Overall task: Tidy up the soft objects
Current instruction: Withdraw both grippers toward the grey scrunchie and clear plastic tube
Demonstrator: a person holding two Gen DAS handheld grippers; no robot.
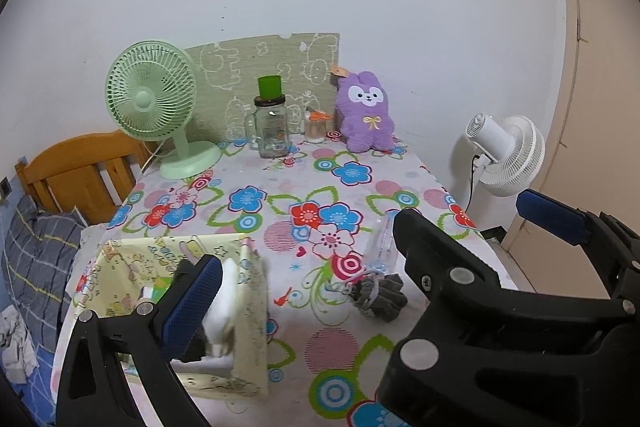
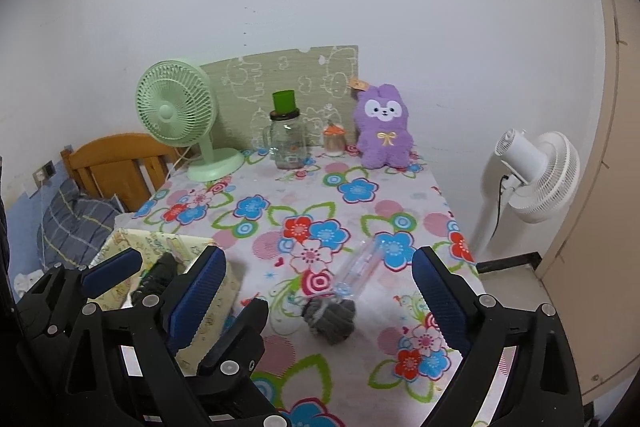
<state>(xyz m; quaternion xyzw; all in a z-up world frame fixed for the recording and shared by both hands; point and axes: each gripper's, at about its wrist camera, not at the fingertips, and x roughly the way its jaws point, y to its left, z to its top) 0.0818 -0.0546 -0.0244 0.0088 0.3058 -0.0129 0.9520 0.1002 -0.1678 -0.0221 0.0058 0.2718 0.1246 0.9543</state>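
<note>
A cream patterned fabric box (image 1: 248,311) stands at the table's near left, with soft items inside; it also shows in the right wrist view (image 2: 160,243). A grey knitted item (image 1: 380,293) with a clear plastic package (image 1: 380,243) lies right of it, also seen in the right wrist view (image 2: 332,319). A purple plush bunny (image 1: 366,113) sits at the back. My left gripper (image 2: 176,267) is open over the box, a white soft item (image 1: 222,311) beside its finger. My right gripper (image 2: 332,299) is open around the grey item from above.
A green desk fan (image 1: 152,99), a glass jar with a green cup (image 1: 272,131) and a small jar (image 1: 316,127) stand at the back. A white fan (image 2: 536,175) stands right of the table. A wooden headboard (image 1: 80,171) and a bed lie left.
</note>
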